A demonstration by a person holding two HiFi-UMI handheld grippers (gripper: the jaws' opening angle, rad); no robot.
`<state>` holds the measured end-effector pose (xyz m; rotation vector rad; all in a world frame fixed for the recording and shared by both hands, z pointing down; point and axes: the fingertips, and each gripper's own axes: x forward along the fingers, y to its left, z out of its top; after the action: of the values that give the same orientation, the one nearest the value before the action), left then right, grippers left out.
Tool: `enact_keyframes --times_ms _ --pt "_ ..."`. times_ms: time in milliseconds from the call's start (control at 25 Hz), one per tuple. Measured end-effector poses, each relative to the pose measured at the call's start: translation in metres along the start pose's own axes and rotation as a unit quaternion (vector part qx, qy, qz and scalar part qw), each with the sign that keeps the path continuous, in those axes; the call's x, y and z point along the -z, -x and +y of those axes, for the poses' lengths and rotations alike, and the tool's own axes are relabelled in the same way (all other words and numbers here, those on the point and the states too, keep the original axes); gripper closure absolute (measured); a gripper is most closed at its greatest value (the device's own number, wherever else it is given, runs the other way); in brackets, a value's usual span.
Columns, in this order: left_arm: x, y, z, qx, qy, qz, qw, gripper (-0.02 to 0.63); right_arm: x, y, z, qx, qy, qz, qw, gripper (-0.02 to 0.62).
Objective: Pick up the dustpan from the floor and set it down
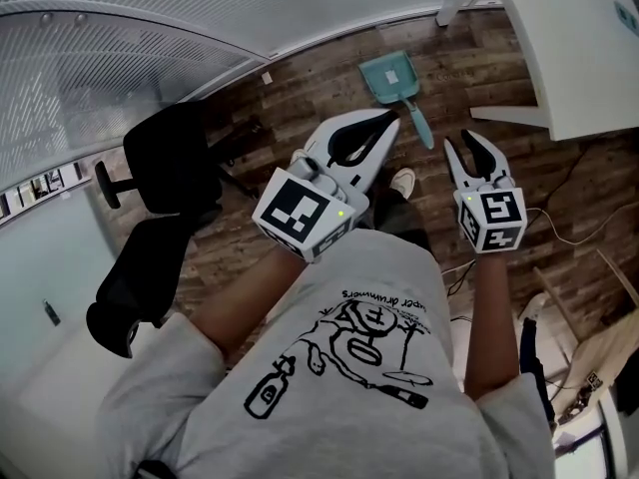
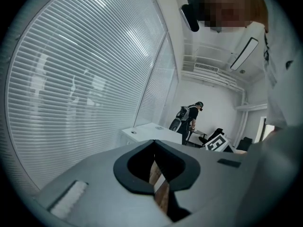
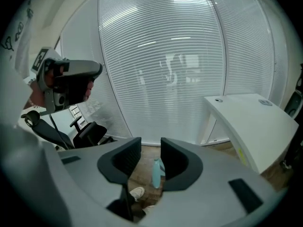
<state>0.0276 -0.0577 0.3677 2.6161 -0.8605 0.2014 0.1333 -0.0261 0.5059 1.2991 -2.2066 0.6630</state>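
A teal dustpan (image 1: 391,78) lies on the wooden floor near the white desk, its handle pointing toward me. My right gripper (image 1: 475,143) hangs above the floor, short of the handle's end, with its jaws apart and nothing between them. In the right gripper view the teal handle (image 3: 155,173) shows far below, through the gap of the right gripper (image 3: 150,148). My left gripper (image 1: 387,120) is held out to the left of the handle, tips meeting, holding nothing. In the left gripper view the left gripper (image 2: 154,148) shows only a sliver of floor between its jaws.
A black office chair (image 1: 165,183) stands at the left by the blind-covered glass wall. The white desk (image 1: 569,48) fills the upper right, with cables on the floor below it. My shoe (image 1: 403,181) is under the grippers. Another person (image 2: 189,119) stands far off.
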Motion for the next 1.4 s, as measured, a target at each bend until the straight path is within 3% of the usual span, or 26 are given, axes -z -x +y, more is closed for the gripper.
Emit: enact_keyframes --times_ms 680,920,1400 --pt "0.016 -0.003 0.009 -0.003 0.011 0.014 0.9998 0.604 0.077 -0.074 -0.006 -0.033 -0.023 0.09 0.995 0.459" --pt "0.022 -0.006 0.014 -0.006 0.017 0.023 0.9996 0.604 0.107 -0.101 -0.015 -0.049 -0.067 0.124 0.989 0.442" --pt "0.032 -0.008 0.022 -0.012 0.03 0.033 0.999 0.604 0.143 -0.13 -0.013 -0.081 -0.096 0.168 0.978 0.404"
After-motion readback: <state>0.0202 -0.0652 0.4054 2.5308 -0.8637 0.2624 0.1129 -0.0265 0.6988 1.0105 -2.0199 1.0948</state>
